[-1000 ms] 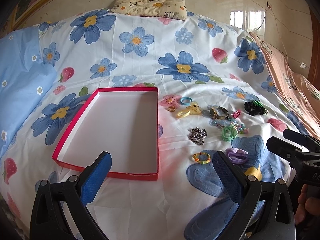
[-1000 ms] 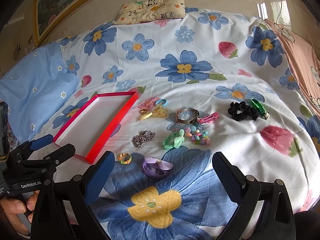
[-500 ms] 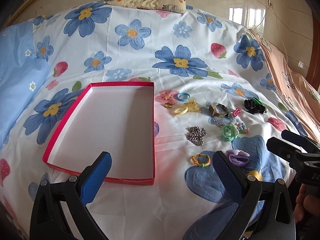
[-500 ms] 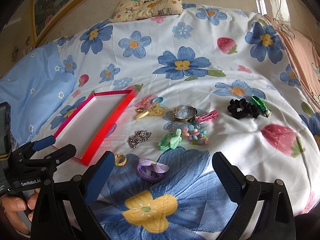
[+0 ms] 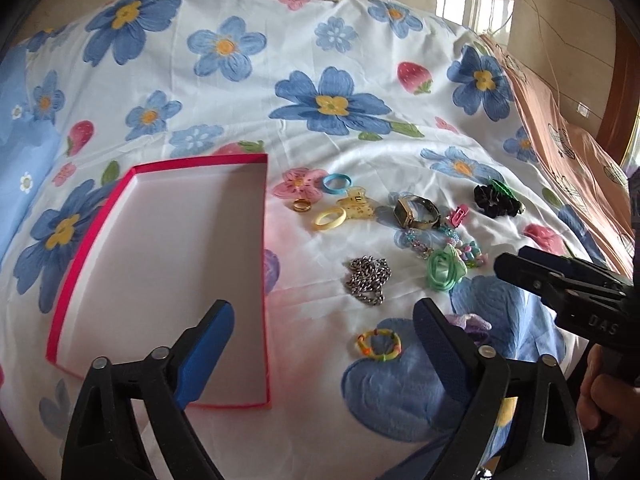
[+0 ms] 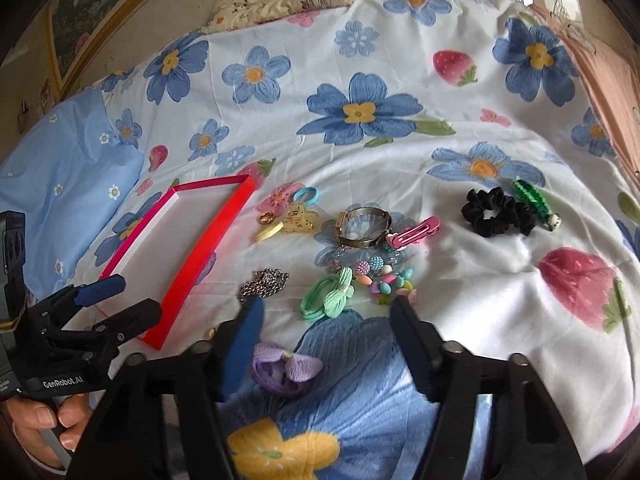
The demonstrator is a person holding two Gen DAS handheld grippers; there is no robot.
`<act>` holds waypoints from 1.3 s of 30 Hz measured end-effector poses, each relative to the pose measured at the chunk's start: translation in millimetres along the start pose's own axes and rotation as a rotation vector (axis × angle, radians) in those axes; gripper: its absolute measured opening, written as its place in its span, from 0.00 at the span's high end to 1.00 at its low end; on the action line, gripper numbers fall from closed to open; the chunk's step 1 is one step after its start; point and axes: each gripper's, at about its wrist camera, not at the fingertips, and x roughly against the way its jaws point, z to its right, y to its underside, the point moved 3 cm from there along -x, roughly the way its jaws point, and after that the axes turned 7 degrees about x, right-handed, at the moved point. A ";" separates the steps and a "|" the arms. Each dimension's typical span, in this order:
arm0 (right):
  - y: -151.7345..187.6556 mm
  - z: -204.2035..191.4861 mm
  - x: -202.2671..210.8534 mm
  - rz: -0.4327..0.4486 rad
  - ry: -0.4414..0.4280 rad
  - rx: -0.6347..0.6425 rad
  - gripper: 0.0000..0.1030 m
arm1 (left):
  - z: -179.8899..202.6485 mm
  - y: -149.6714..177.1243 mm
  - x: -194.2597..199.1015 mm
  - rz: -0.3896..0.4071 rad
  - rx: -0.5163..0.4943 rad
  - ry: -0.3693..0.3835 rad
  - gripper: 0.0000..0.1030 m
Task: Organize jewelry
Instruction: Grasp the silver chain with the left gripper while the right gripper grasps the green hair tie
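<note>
Purple bow tie [image 6: 286,368] lies on quilt just below R gripper [image 6: 326,320], between its tips, long axis roughly across gap. R jaws closing, nothing pinched yet. L gripper [image 5: 322,328] closing too, empty, over red box [image 5: 160,402] edge; R nearer.

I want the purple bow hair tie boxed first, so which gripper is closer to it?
Right. The purple bow hair tie lies between the closing right gripper's fingers, untouched; the left gripper hangs beside it, over the red box's edge.
</note>
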 end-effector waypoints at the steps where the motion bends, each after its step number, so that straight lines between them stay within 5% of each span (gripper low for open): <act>1: -1.3 1.0 -4.2 -0.008 -0.006 -0.004 0.45 | 0.8 -3.2 -5.2 -0.010 -0.005 0.002 0.15; 7: -5.2 4.9 -33.8 -0.082 -0.043 -0.017 0.52 | 9.8 -19.1 -39.6 -0.085 -0.049 0.020 0.19; 19: 0.9 23.4 -73.6 -0.194 -0.085 -0.072 0.85 | 27.3 -38.6 -117.2 -0.212 -0.114 0.008 0.37; 24: 0.1 28.4 -71.9 -0.183 -0.091 -0.083 0.88 | 37.1 -37.3 -134.8 -0.231 -0.162 -0.001 0.47; 30: 0.8 31.7 -67.9 -0.176 -0.096 -0.098 0.88 | 47.4 -33.6 -141.9 -0.233 -0.207 0.034 0.87; 39: -5.5 25.8 -56.7 -0.146 -0.102 -0.088 0.89 | 41.1 -39.4 -110.5 -0.168 -0.169 0.095 0.93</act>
